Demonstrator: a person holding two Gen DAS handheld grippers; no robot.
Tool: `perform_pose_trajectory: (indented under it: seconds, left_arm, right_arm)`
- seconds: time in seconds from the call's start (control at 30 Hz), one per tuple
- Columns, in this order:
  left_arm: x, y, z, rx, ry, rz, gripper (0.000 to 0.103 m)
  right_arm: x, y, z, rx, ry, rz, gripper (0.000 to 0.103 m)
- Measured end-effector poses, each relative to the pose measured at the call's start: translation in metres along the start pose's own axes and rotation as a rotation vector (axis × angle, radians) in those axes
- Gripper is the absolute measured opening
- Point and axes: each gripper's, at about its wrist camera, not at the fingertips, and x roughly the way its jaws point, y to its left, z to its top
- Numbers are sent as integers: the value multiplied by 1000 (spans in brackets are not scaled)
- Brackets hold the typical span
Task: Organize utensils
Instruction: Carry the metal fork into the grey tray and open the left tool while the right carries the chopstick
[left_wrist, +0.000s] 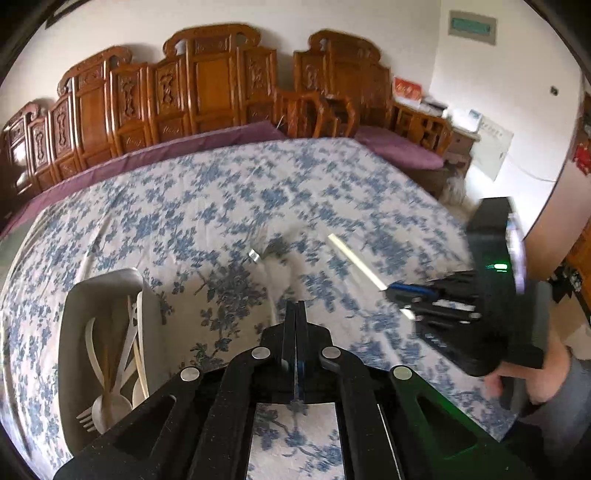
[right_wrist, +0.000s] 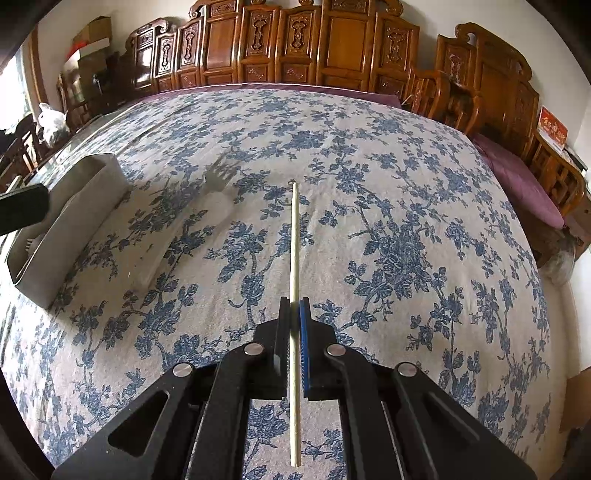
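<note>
Left wrist view: left gripper (left_wrist: 295, 314) clenched on nothing, jaws pressed flat together above bare floral cloth (left_wrist: 207, 192). Grey bin (left_wrist: 147, 306) just to its left and slightly below, already loaded with pale spoons, a fork (left_wrist: 86, 415) and brown sticks lying lengthwise. Ahead of the jaws, a clear plastic fork (left_wrist: 273, 251) flat on the cloth, hard to pick out against the print. Off to the right, right gripper (left_wrist: 399, 295) gripping a pale chopstick (left_wrist: 354, 258) that angles up and away toward the middle of the table; a hand (left_wrist: 524, 380) wrapped round its handle.

Right wrist view: right gripper (right_wrist: 295, 306) grasping the chopstick (right_wrist: 294, 236) near its middle, one end running forward over the cloth (right_wrist: 406, 184), the other trailing back under the body of the tool. Bin (right_wrist: 74, 214) far to the left and ahead, side wall toward the camera. Clear fork (right_wrist: 221, 177) ahead and left, between stick and bin, resting on the cloth. Dark edge of the left gripper (right_wrist: 22, 210) at the far left, over the bin.

Step in hand, as judged: carrying the chopstick to the bin. Next move calls for swinging left over the fork, turning the stick parallel to the bin's long side, lowering, then releasing. Afterwards, likely the clear fork, needing a low, flat pinch.
</note>
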Motion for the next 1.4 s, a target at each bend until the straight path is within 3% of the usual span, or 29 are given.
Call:
perform_pose_trajectory:
  seconds: [0.1, 0.17, 0.23, 0.27, 0.57, 0.7, 0.73, 0.87, 1.1, 1.27, 1.4]
  left_arm:
    - [28, 11, 8, -32, 67, 45, 2]
    - [45, 19, 15, -58, 86, 64, 10]
    - [63, 21, 23, -62, 108, 78, 33]
    - [73, 21, 28, -66, 121, 78, 34]
    - [153, 4, 42, 19, 265, 182, 34]
    - [156, 5, 45, 7, 262, 177, 7]
    - [156, 4, 44, 12, 266, 173, 6]
    - [140, 4, 37, 22, 246, 160, 6]
    - [64, 10, 28, 8, 120, 118, 6]
    - [12, 21, 23, -3, 60, 95, 6]
    - [-20, 43, 19, -4, 39, 120, 6]
  right_arm:
    - [3, -4, -1, 6, 5, 7, 6]
    - [4, -7, -1, 10, 7, 10, 6]
    - [5, -13, -1, 25, 6, 23, 6]
    - [5, -16, 0, 31, 6, 31, 6]
    - [6, -29, 4, 69, -1, 76, 6]
    - [5, -28, 4, 61, -4, 79, 6]
    - [5, -28, 4, 61, -5, 79, 6]
    - [1, -26, 5, 69, -16, 77, 6]
    - [-24, -7, 10, 46, -62, 55, 6]
    - [-37, 15, 13, 37, -74, 68, 6]
    - [-45, 49, 16, -3, -79, 85, 6]
